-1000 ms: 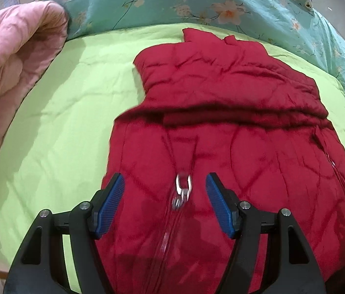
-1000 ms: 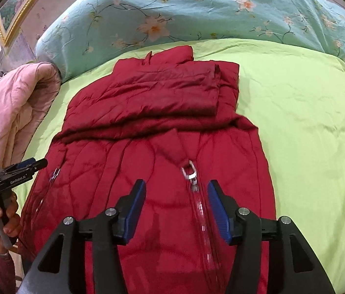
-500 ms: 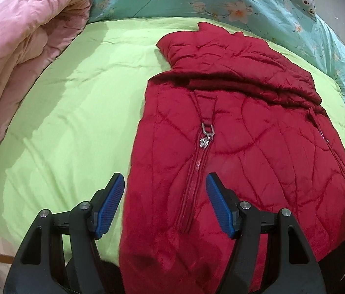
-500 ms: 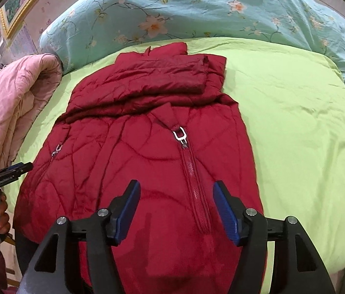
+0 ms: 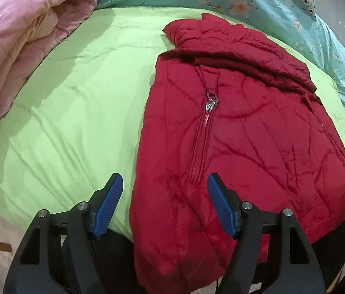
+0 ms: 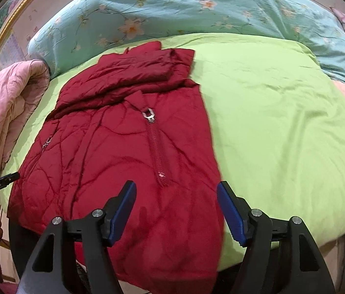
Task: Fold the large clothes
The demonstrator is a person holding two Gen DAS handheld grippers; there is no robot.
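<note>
Risk, big to small: red padded jacket point(image 6: 123, 161), flat on green bedcover point(image 6: 282, 122) w/ hem hanging off near edge, sliding off if tugged; bulky sleeves-over-chest fold springing open; left gripper point(image 5: 165, 203) & right gripper point(image 6: 176, 210), both wide open, empty, right just widened, pinching top layer only.
</note>
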